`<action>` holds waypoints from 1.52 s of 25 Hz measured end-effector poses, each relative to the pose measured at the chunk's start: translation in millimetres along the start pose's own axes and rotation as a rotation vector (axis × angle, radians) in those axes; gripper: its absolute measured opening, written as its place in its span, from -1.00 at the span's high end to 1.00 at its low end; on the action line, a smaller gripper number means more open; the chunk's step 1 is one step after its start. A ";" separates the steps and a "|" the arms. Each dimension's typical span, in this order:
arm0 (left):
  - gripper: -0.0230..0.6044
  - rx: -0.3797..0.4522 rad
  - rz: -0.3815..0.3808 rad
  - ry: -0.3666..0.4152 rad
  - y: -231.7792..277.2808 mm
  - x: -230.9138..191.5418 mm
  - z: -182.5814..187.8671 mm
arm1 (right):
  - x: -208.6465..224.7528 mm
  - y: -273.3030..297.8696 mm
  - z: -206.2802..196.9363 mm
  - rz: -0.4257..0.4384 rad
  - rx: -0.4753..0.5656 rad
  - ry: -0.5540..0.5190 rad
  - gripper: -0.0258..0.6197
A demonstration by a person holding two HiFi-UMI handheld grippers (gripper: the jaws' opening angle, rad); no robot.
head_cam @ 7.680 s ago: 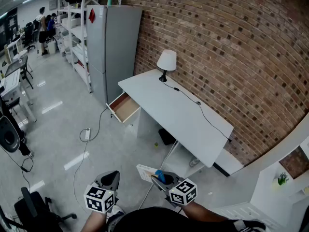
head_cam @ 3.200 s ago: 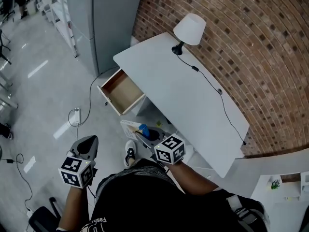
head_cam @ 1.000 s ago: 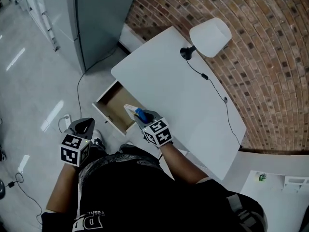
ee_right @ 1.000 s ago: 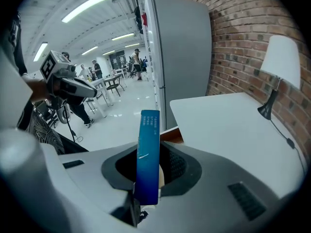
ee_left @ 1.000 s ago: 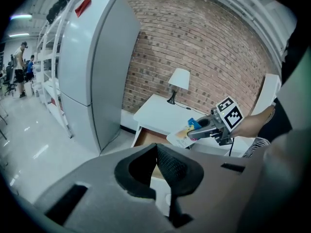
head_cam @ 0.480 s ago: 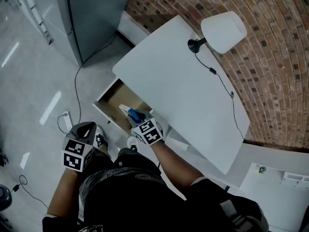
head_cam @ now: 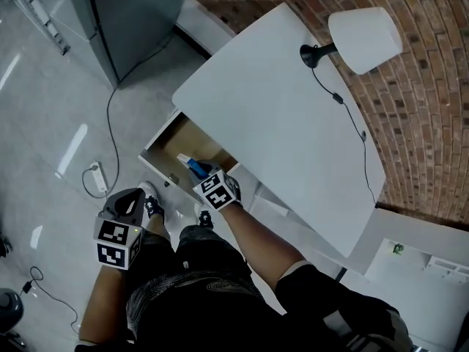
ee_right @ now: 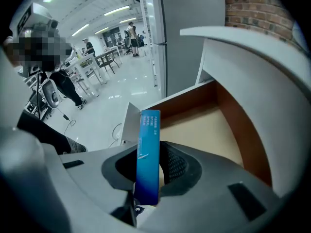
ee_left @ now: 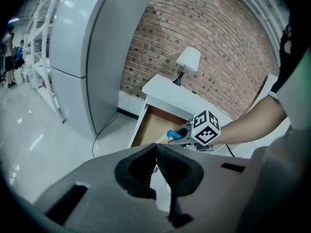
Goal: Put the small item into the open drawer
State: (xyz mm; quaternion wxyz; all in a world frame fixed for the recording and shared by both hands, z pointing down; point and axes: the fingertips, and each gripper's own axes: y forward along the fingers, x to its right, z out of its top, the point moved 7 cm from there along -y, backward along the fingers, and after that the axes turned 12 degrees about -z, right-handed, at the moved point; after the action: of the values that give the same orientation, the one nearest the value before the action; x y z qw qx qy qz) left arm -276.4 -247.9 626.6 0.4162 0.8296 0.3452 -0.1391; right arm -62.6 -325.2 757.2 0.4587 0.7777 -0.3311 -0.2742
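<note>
A slim blue and white box (ee_right: 149, 154) stands upright between the jaws of my right gripper (ee_right: 151, 166), which is shut on it. In the head view that gripper (head_cam: 196, 169) holds the box (head_cam: 192, 164) over the front part of the open wooden drawer (head_cam: 172, 139). The drawer's bare light-brown floor (ee_right: 206, 125) lies just beyond the box. My left gripper (head_cam: 130, 199) hangs low at the left of my body, away from the drawer. Its jaws (ee_left: 156, 154) are shut with nothing between them. From there the right gripper (ee_left: 181, 136) shows at the drawer (ee_left: 151, 126).
The drawer belongs to a white desk (head_cam: 286, 123) against a brick wall (head_cam: 432, 108). A white lamp (head_cam: 364, 29) and its cable (head_cam: 344, 108) sit on the desk. A grey cabinet (head_cam: 124, 13) stands to the left. A power strip (head_cam: 94, 178) lies on the floor.
My right gripper has carried the box forward, from beside the drawer's front edge to over its inside. The left gripper has stayed low at my side.
</note>
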 end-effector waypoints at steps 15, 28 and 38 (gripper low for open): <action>0.87 -0.091 -0.011 -0.051 22.4 -17.2 -31.6 | -9.5 72.0 -15.0 0.036 -0.068 -0.049 0.67; 0.87 -0.084 -0.001 -0.084 28.1 -25.1 -49.3 | -11.6 95.7 -25.6 0.085 -0.087 -0.069 0.67; 0.87 -0.094 0.005 -0.109 30.7 -32.4 -59.0 | -11.1 106.9 -19.7 0.096 -0.076 -0.062 0.65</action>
State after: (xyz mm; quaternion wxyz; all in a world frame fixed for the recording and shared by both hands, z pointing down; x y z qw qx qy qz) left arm -282.0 -229.1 697.9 0.4732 0.8012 0.3262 -0.1668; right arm -83.4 -344.7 862.7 0.4901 0.7340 -0.3715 -0.2882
